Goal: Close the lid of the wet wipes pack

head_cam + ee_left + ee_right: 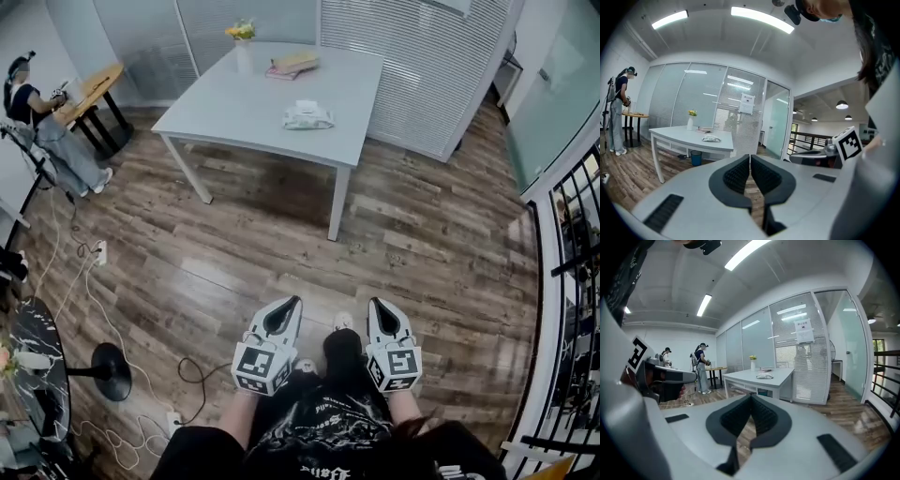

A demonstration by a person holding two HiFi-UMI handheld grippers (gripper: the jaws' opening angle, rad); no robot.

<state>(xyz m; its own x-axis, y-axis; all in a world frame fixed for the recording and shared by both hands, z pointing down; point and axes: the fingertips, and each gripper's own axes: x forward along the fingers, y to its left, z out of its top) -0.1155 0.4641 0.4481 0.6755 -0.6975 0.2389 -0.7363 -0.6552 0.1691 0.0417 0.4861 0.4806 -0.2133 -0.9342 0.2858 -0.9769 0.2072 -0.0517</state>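
Far left: a person in a dark top [33,108] stands at a small wooden side table [94,84], well apart from the work and no part of it.
Left gripper: white two-jaw claw with a marker cube [286,314], near and low in the head view. Its jaws are pressed together with nothing between them [750,157].
Table: pale grey and rectangular [234,103], far ahead, well apart from both claws across the wood-plank floor.
Wet wipes pack: white, soft and crumpled [307,115], lying on the table's right part [711,138] [764,376]. A white vase of yellow flowers [244,52] stands at the far edge. The lid is too small to read.
Right gripper: matching white claw [382,317] just beside the left, jaws closed together and empty [751,397].
Step in hand: the approach, I judge, with nothing touched yet.
Next move: reach the table, bring one claw over the pack, find the flap lid and press it flat. Closed jaws should do for pressing, and the other claw may steady the pack.
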